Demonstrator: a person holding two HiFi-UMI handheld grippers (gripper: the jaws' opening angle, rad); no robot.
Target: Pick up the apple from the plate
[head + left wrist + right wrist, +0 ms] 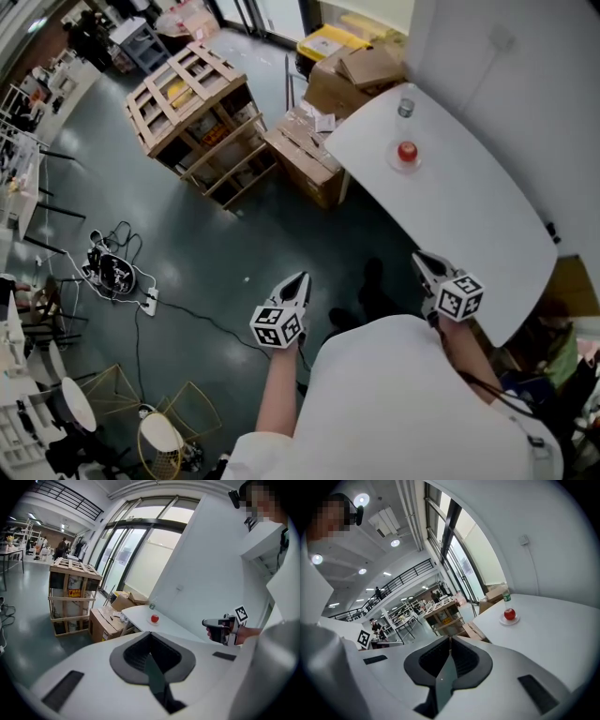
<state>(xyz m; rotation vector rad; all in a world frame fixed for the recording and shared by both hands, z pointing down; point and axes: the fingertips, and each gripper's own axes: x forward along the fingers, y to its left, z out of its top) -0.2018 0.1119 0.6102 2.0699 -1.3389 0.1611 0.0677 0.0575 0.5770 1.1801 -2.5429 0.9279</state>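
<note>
A red apple (407, 151) sits on a small white plate (394, 165) near the far end of a long white table (469, 216). The apple (154, 618) also shows small and distant in the left gripper view, and as the apple (509, 614) on its plate (509, 620) in the right gripper view. My left gripper (303, 277) hangs over the floor, left of the table, jaws shut and empty. My right gripper (418, 257) is at the table's near edge, well short of the apple, also shut and empty. Each gripper's own view shows its pads pressed together: left gripper (150, 633), right gripper (450, 638).
A small bottle (405, 107) stands just beyond the plate. Cardboard boxes (305, 159) and a wooden crate (192, 103) sit on the floor left of the table. Cables (112, 272) and yellow wire stools (164, 436) lie at lower left. A white wall (525, 84) borders the table's right.
</note>
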